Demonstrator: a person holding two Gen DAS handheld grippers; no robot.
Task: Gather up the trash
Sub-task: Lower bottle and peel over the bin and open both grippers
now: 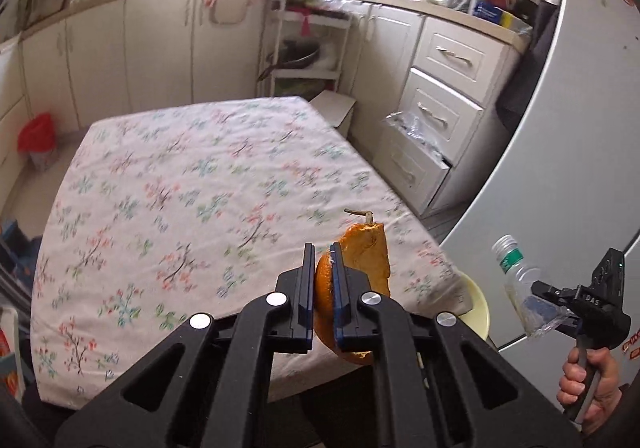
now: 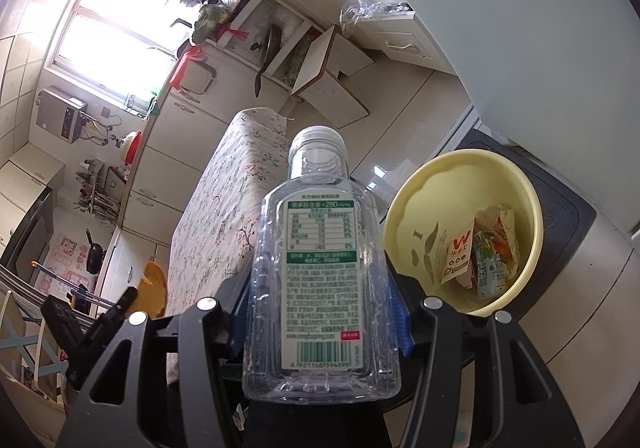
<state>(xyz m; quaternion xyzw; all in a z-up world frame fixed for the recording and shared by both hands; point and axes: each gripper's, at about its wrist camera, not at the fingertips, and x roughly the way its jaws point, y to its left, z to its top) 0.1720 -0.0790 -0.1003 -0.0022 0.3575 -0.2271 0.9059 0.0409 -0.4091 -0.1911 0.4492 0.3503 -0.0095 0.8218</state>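
My left gripper (image 1: 321,260) is shut on a piece of orange peel (image 1: 366,260) with a dry stem on top, held above the near right corner of the floral-cloth table (image 1: 180,188). My right gripper (image 2: 320,300) is shut on a clear empty plastic bottle (image 2: 320,268) with a silver cap and a green label. It also shows in the left wrist view (image 1: 516,280), held off the table's right side in front of the fridge. A pale yellow bin (image 2: 448,188) stands on the floor to the right of the table and holds several wrappers (image 2: 480,252). Its rim shows in the left wrist view (image 1: 478,308).
A white fridge (image 1: 580,128) stands at the right. White drawers (image 1: 436,120) with one hanging open and a plastic bag on it lie beyond the table. A small white stool (image 2: 324,76) and a shelf rack (image 1: 304,48) stand at the far end. A red bag bin (image 1: 36,136) sits far left.
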